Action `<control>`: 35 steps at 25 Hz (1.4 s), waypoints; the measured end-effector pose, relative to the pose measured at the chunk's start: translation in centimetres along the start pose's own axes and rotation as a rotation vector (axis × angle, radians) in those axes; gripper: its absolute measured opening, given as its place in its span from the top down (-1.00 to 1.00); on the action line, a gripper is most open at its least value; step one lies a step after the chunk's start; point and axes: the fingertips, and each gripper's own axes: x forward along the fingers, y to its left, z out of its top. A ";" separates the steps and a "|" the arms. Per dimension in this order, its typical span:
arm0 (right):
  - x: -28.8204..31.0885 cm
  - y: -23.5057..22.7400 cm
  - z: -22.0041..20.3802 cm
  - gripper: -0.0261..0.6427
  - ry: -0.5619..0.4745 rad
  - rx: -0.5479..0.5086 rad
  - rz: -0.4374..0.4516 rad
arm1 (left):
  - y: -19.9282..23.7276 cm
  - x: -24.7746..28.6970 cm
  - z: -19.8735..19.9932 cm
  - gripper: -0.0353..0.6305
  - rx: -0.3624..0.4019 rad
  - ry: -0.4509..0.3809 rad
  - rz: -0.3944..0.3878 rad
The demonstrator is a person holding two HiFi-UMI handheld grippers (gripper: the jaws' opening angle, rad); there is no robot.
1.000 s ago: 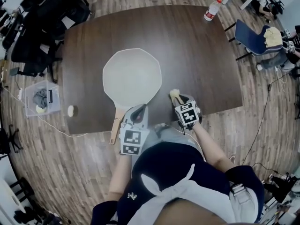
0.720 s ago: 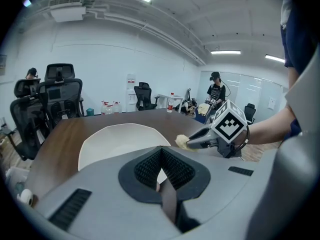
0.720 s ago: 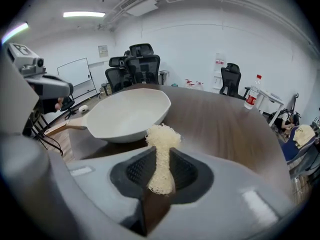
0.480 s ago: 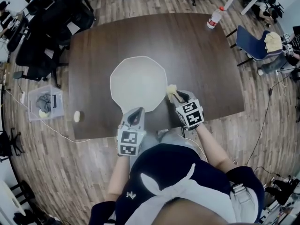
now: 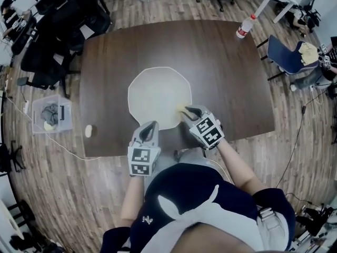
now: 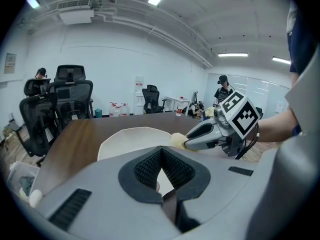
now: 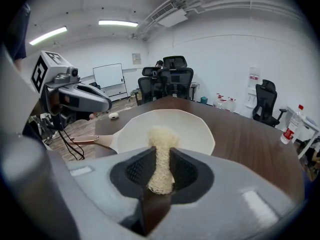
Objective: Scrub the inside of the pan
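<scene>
Head view: my left gripper [image 5: 149, 125] covered the pan's [image 5: 158, 91] handle [image 7: 82, 140], so I couldn't tell whether it touched the handle. My right gripper [image 5: 188, 110] hid most of the scrubber [image 7: 161, 139]; only a pale tuft showed past the tips. My own body cut off the table's [image 5: 226, 78] near edge.
Left gripper view: the jaw housing blocked the pan's near rim and the whole handle.
Right gripper view: the scrubber's lower end disappeared into the jaw throat.
Small pale object [image 5: 88, 130] at the table edge was too small to identify. Bottle [image 5: 243, 27] label was unreadable. Bin [image 5: 49, 114] contents were unclear.
</scene>
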 end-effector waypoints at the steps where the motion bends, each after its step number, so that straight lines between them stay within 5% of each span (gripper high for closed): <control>1: 0.2 0.5 0.5 0.69 -0.003 -0.016 0.019 | 0.3 -0.2 0.0 0.88 -0.006 -0.001 0.009; 20: 7.1 8.9 2.3 0.68 0.127 -0.243 0.340 | 6.2 -3.6 -3.5 0.88 -0.124 0.000 0.159; 28: 9.4 10.8 2.8 0.68 0.183 -0.368 0.410 | 8.0 -3.7 -3.8 0.88 -0.141 0.004 0.179; 35: 11.6 11.3 2.0 0.67 0.248 -0.369 0.472 | 9.1 -3.4 -4.4 0.88 -0.160 0.017 0.191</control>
